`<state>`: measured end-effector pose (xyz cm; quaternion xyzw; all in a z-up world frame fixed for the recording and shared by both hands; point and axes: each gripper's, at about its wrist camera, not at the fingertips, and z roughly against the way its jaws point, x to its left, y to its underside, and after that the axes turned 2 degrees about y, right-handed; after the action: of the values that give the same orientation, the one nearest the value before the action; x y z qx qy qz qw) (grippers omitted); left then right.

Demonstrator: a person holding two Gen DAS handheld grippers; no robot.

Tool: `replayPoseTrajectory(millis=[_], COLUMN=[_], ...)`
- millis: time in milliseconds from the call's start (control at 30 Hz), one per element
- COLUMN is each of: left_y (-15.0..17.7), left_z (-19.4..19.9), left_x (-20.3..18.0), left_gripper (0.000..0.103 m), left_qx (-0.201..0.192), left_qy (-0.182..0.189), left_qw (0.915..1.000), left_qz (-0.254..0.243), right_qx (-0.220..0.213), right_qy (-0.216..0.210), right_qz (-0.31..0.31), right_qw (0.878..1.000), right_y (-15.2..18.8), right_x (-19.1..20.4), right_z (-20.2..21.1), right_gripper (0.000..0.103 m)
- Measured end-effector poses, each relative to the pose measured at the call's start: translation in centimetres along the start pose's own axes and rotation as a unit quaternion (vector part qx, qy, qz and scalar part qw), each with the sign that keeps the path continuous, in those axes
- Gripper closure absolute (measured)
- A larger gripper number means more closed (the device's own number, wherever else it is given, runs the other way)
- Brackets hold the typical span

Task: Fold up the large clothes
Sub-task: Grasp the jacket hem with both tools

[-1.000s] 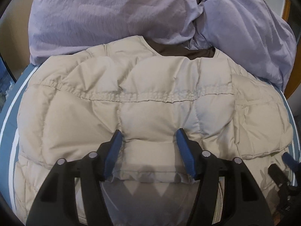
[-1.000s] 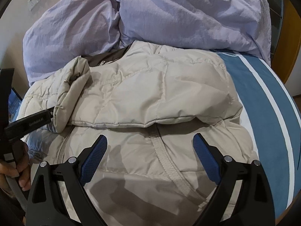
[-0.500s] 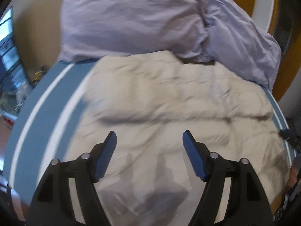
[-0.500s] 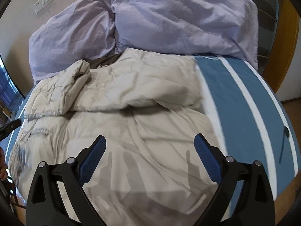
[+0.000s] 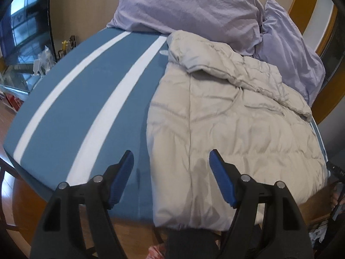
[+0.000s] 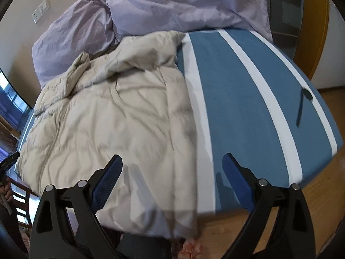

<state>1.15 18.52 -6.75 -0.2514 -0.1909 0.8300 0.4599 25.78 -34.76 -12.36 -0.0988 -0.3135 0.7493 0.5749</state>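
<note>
Item: beige quilted jacket (image 5: pixel 232 125), partly folded, lay on the blue white-striped bed cover (image 5: pixel 86 99), its collar end against the lilac pillows (image 5: pixel 194 6) and its hem just over the near edge of the bed. Left tongs (image 5: pixel 170 170) were spread wide and held nothing, hovering above the jacket's left border; right tongs (image 6: pixel 172 172) were likewise spread and empty, above its right border. Risks, as judged: the puffy, slippery filling could spring a fold open once released; the overhanging hem could drag the jacket off the bed; a shallow pinch might catch only the top layer. Containers: none in view. A small dark object (image 6: pixel 303 105) lay on the cover, well apart.
</note>
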Motion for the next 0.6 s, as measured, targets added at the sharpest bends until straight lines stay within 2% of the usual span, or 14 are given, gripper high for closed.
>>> replayPoseTrajectory(millis=[167,367,433,467,533,600], left_y=[1.4,2.6,2.8,2.9,3.1,3.2], left_z=[-0.9,-1.2,-1.2,-1.2,-1.2,-1.1], left_x=[0.1,0.2,0.2,0.1,0.0,0.0], left_gripper=[0.034,0.042,0.047,0.051,0.054,0.057], left_qx=[0.015,0.014,0.013,0.013,0.01,0.007], left_qy=[0.021,0.041,0.05,0.053,0.056,0.059], left_qw=[0.9996,0.9986,0.998,0.9978,0.9975,0.9971], left_qz=[0.012,0.031,0.037,0.039,0.042,0.048], right_qx=[0.007,0.019,0.021,0.019,0.025,0.025], right_qy=[-0.013,-0.052,-0.065,-0.068,-0.091,-0.099], right_qz=[-0.024,-0.055,-0.058,-0.057,-0.059,-0.058], right_qw=[1.0,0.997,0.996,0.996,0.994,0.993], right_y=[1.6,2.9,3.1,3.1,3.3,3.5], right_x=[-1.5,-2.5,-2.5,-2.3,-2.0,-1.7], right_z=[0.2,-0.5,-0.6,-0.6,-0.8,-0.9], right_gripper=[0.016,0.031,0.04,0.041,0.055,0.06])
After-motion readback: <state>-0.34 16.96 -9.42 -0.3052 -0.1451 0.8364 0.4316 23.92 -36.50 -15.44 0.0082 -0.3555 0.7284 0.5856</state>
